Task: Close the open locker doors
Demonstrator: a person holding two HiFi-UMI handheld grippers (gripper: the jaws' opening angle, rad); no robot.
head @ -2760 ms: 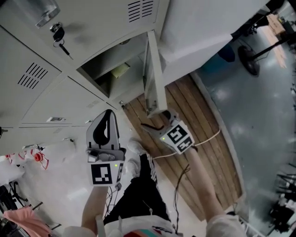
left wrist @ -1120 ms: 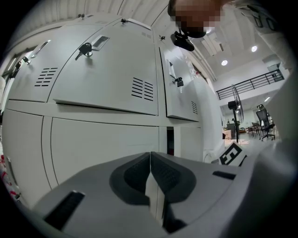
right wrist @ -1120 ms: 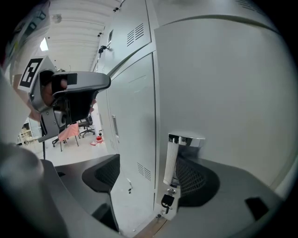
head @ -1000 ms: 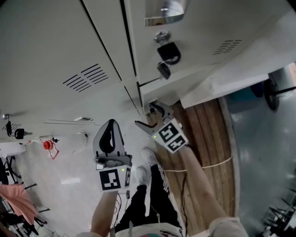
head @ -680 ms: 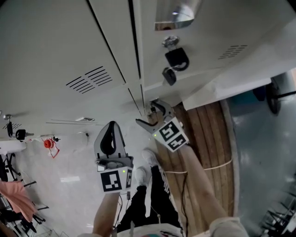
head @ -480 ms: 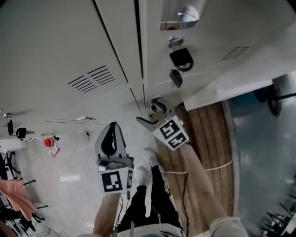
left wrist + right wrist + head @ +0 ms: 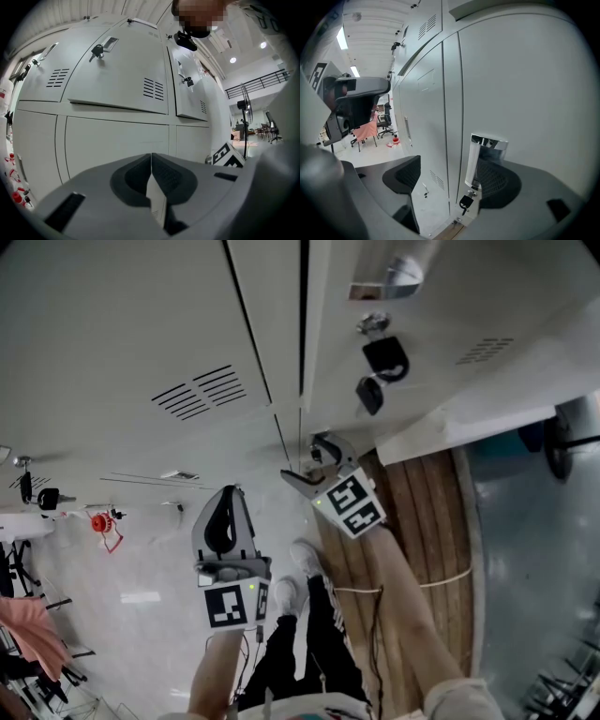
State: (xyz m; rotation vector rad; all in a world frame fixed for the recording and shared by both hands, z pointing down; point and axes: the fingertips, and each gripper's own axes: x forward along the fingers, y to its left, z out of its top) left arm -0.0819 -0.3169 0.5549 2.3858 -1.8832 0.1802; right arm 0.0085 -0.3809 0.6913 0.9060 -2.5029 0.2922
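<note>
Grey locker doors (image 7: 141, 324) fill the head view, and all that show lie flush with their frames. One door (image 7: 441, 324) carries a chrome handle (image 7: 394, 276) and a key with a black fob (image 7: 380, 360). My right gripper (image 7: 307, 465) is open, its tips close to the vertical seam at that door's lower corner. In the right gripper view the same handle (image 7: 486, 143) and key (image 7: 465, 202) show between the open jaws of the right gripper (image 7: 450, 177). My left gripper (image 7: 225, 498) hangs shut and empty, apart from the lockers; the left gripper (image 7: 151, 171) faces closed doors (image 7: 117, 70).
A wooden platform (image 7: 422, 521) lies under the lockers at the right, with a fan base (image 7: 562, 442) beyond it. The person's legs and shoes (image 7: 298, 563) are below the grippers. A red item (image 7: 101, 521) and a pink cloth (image 7: 28, 634) sit at the left.
The lower locker door that stood open 2.8 s ago, with my right gripper at its edge, is now shut. Over the last second the view drifted slightly; both grippers barely moved.
</note>
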